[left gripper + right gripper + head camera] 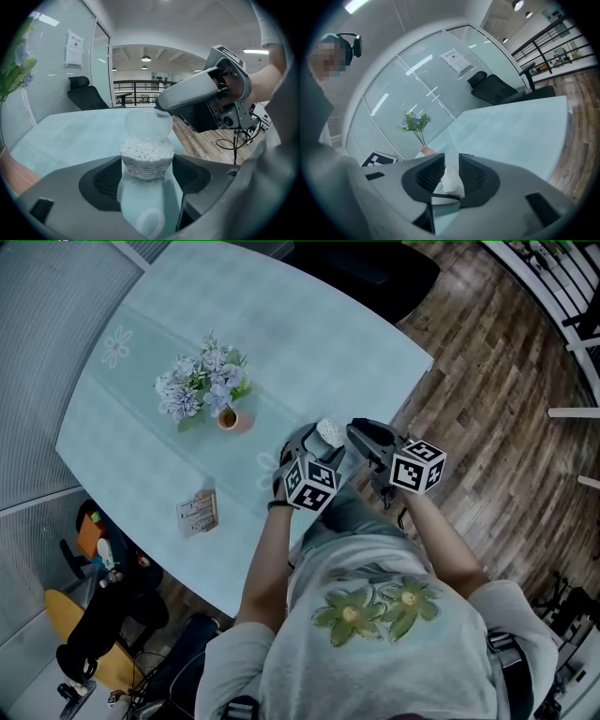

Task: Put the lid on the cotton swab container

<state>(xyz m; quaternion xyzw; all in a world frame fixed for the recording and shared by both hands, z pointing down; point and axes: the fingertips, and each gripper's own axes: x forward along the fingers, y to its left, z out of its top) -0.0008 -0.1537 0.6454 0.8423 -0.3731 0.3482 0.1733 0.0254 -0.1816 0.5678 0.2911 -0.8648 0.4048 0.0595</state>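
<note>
Pale table point(309, 324) with flower vase point(228, 418) and small packet point(198, 514)

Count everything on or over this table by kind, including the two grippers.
Flower pot: 1
Small packet: 1
Cotton swab container: 1
Lid: 1
Grippers: 2, left gripper and right gripper
Total: 6
</note>
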